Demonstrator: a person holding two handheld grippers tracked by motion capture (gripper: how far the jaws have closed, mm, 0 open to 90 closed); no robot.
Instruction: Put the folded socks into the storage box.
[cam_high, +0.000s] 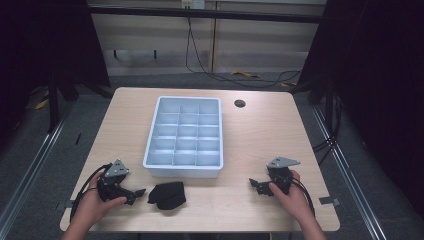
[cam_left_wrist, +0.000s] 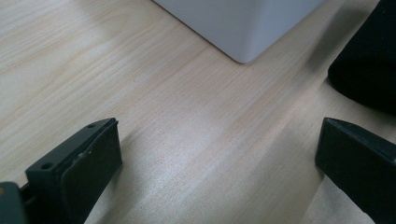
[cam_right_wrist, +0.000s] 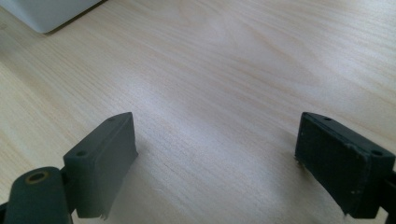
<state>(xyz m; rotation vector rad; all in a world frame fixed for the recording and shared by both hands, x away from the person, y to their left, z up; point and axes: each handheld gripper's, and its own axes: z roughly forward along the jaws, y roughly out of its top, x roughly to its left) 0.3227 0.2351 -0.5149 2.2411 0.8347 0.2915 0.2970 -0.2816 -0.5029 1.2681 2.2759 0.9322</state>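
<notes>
Lying near the table's front edge: black cloth bundle (cam_high: 167, 195), crumpled, just in front of the tray's near wall and a little left of its middle.
Cloth in the left gripper view: dark mass (cam_left_wrist: 369, 70) at the right edge, beyond the right jaw, apart from it.
Left gripper (cam_high: 139, 192): held low over the table in the person's left hand (cam_high: 95, 202), tips aimed right toward the cloth, just beside it, not touching.
Left jaws: spread wide, bare wood between them, gripping nothing.
Right gripper (cam_high: 255, 184): held in the right hand (cam_high: 292, 197) at the front right of the table, tips aimed left, well apart from the cloth.
Right jaws: spread wide in the right gripper view, bare wood between them, gripping nothing.
Compartment tray (cam_high: 184, 171): pale grey, divided into a grid of cells, set in the middle of the table; one rounded corner (cam_left_wrist: 243, 56) seen ahead of the left jaws, another corner (cam_right_wrist: 44, 18) at the top left of the right gripper view.
Table (cam_high: 260, 130): light wood, with a round dark grommet (cam_high: 240, 103) behind the tray to the right.
</notes>
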